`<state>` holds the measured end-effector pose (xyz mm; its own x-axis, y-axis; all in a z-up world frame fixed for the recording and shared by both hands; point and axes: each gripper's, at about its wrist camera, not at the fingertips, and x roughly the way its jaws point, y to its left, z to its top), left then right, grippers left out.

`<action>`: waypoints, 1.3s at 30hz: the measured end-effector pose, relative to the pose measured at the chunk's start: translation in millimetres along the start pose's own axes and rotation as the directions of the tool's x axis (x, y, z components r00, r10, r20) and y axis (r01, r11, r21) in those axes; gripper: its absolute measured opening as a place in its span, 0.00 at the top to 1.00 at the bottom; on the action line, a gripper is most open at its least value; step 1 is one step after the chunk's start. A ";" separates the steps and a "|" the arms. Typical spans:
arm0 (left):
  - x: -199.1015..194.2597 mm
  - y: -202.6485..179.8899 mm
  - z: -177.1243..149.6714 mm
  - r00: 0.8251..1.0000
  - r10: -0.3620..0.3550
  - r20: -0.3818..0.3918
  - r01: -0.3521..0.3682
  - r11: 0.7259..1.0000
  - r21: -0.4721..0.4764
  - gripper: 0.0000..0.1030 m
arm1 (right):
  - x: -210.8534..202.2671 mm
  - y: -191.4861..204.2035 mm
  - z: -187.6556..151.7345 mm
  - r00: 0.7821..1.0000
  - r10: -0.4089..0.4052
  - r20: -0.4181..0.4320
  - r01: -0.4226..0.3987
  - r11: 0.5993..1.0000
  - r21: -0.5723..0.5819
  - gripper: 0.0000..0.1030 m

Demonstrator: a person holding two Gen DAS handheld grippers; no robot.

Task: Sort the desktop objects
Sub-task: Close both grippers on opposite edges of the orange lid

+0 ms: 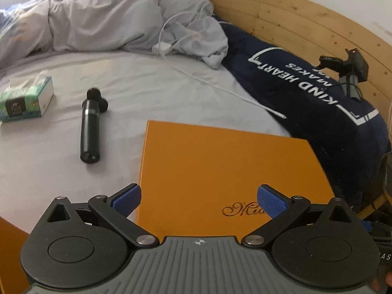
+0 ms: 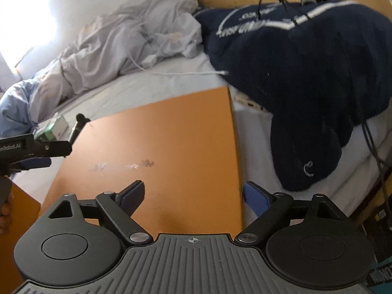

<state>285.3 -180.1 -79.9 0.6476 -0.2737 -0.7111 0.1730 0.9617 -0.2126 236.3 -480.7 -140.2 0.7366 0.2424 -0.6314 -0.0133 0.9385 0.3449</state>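
Note:
An orange flat box (image 1: 220,166) lies on the grey bed sheet; it also shows in the right wrist view (image 2: 156,147). My left gripper (image 1: 199,197) is open and empty over the box's near edge. My right gripper (image 2: 193,194) is open and empty over the box's near right corner. A black cylindrical device (image 1: 90,132) lies on the sheet left of the box, and its tip shows in the right wrist view (image 2: 77,125). A green tissue box (image 1: 25,100) lies further left; the right wrist view shows it too (image 2: 52,128). The left gripper's body shows in the right wrist view at the left edge (image 2: 27,152).
A crumpled grey duvet (image 1: 117,17) lies at the back. A navy pillow with white lettering (image 1: 318,103) lies right of the box. A white cable (image 1: 232,93) runs across the sheet. A black clamp-mounted device (image 1: 350,68) sits by the wooden headboard (image 1: 294,17). Another orange surface (image 2: 14,232) lies bottom left.

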 end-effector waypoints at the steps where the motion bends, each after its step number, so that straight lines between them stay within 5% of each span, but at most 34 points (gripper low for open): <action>1: 2.7 2.1 -0.3 1.000 -0.005 -0.009 0.005 1.000 -0.012 0.00 | 1.2 -0.7 -0.7 1.000 0.000 -0.004 0.000 1.000 0.003 0.14; 12: 23.2 5.7 -0.9 0.998 0.028 -0.054 -0.029 1.000 -0.005 0.01 | 13.9 -8.0 -8.6 0.999 0.003 -0.050 -0.002 1.000 0.031 0.15; 15: 35.6 8.3 -3.2 0.990 0.067 -0.124 -0.068 0.998 -0.005 0.07 | 17.4 -10.0 -10.8 0.998 0.005 -0.062 -0.002 0.999 0.039 0.15; 19: 38.2 20.9 -8.2 0.992 0.014 -0.122 -0.026 0.996 -0.090 0.05 | 20.8 -11.8 -12.2 0.997 0.007 -0.071 -0.004 0.999 0.048 0.14; 39: 36.7 20.0 -10.9 0.994 0.028 -0.107 -0.039 0.994 -0.101 0.10 | 24.7 -2.0 -5.4 0.993 -0.007 -0.119 0.013 0.999 0.051 0.12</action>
<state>304.4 -171.1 -117.6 0.5693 -0.2462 -0.7844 0.0714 0.9653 -0.2512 250.9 -475.3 -160.2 0.6512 0.2634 -0.7117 0.0310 0.9278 0.3718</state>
